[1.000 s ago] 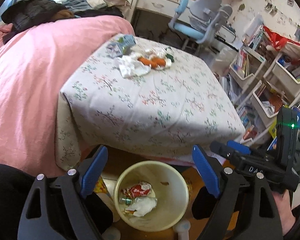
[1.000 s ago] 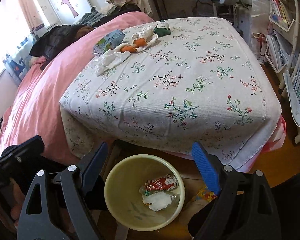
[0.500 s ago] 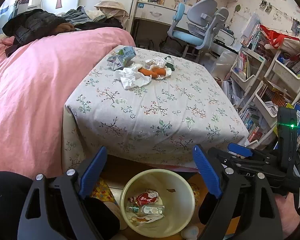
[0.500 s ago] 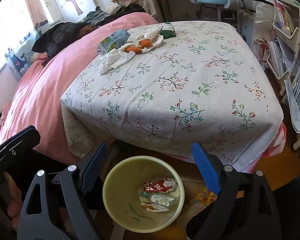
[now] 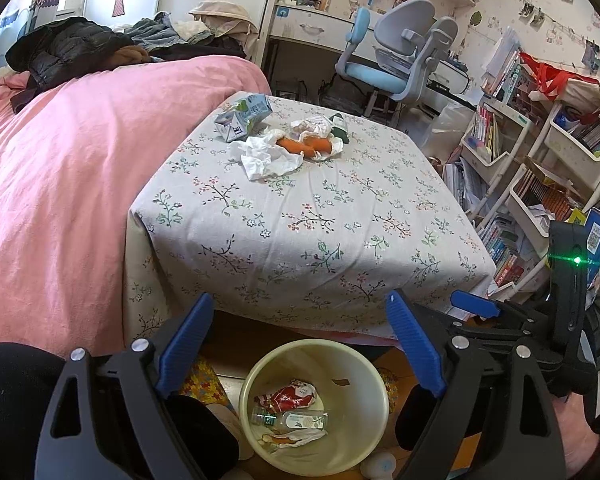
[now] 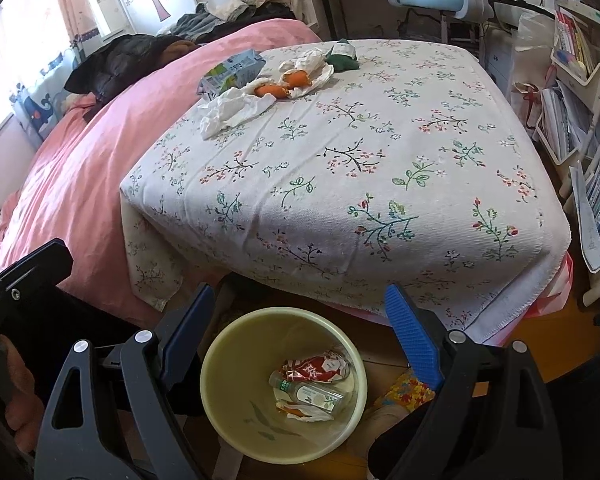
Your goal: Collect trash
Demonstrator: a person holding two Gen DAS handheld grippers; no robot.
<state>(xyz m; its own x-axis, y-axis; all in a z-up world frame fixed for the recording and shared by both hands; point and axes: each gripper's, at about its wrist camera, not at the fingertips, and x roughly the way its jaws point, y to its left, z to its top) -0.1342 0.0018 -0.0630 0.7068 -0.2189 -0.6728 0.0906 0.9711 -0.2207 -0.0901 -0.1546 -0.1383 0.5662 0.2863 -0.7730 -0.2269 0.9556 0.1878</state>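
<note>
While both grippers' fingers (image 5: 414, 354) gape empty, bottle (image 6: 310, 393) lies flat in bin (image 6: 236, 344)

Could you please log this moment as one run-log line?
left gripper: open, empty | right gripper: open, empty | bin: bottle inside | table: carton left

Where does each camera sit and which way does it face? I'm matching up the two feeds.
Left wrist: on the left gripper, looking down across the bin and table; its open jaws, a dark sleeve and the right gripper show.
Right wrist: on the right gripper, facing the same way; its open jaws and the left hand show.
Shared: bin, table, tissue, carton.
</note>
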